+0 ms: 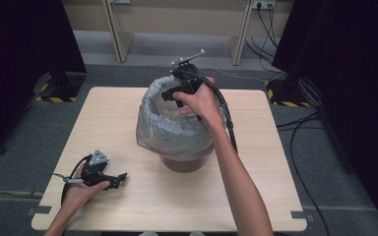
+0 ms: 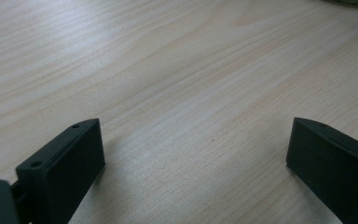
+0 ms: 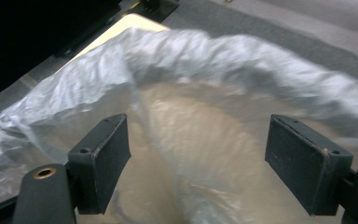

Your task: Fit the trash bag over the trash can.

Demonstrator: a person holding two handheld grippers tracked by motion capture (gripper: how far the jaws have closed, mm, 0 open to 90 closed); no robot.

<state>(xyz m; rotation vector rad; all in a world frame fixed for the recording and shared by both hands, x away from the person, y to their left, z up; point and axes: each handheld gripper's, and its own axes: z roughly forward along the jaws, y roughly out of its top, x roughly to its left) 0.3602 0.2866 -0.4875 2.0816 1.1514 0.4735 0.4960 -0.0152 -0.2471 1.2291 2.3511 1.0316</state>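
Bin (image 1: 184, 162) w/ bag (image 1: 177, 125) stands mid table (image 1: 256, 196); right gripper (image 1: 177, 96) above its far rim, left gripper (image 1: 115, 181) on table front-left.

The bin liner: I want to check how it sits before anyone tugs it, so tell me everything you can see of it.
The bin liner is a thin, crinkled, translucent grey plastic bag. It lines a dark round bin that stands upright near the middle of the wooden table. Its top is folded outward over the rim into a bunched collar, and loose film hangs down the outside. The mouth is open. The right tongs hang open above the far rim, apparently not gripping the film.
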